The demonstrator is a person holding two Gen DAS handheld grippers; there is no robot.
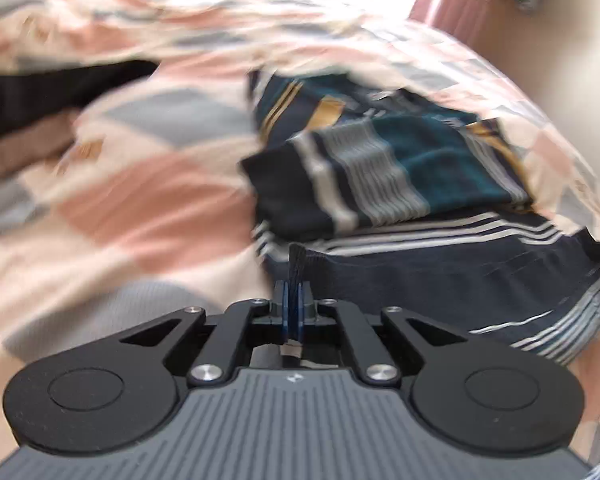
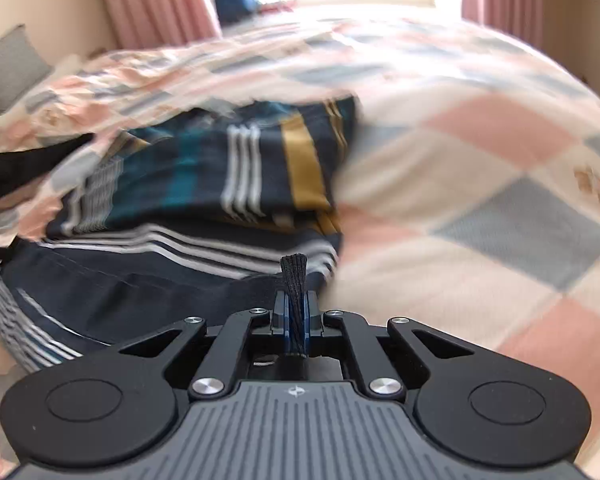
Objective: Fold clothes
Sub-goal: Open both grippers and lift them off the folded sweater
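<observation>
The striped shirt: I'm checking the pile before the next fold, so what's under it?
Under the striped shirt lies the pink and grey checked quilt. Whatever lies directly beneath its middle is covered.

Left wrist view: shirt (image 1: 400, 184) is lying on the quilt (image 1: 148, 200), filling centre and right of frame, with a folded part sitting on top of its lower layer. Left gripper (image 1: 294, 276) is sitting at bottom centre, just before the shirt's near edge. A dark garment (image 1: 52, 96) is lying at left edge, well apart from the shirt.

Right wrist view: shirt (image 2: 188, 192) is lying left and centre; bare quilt (image 2: 480, 184) is spreading right. Right gripper (image 2: 294, 280) is sitting at bottom centre, over the shirt's near right corner. Curtains (image 2: 156, 0) are hanging behind, upper left and upper right.
</observation>
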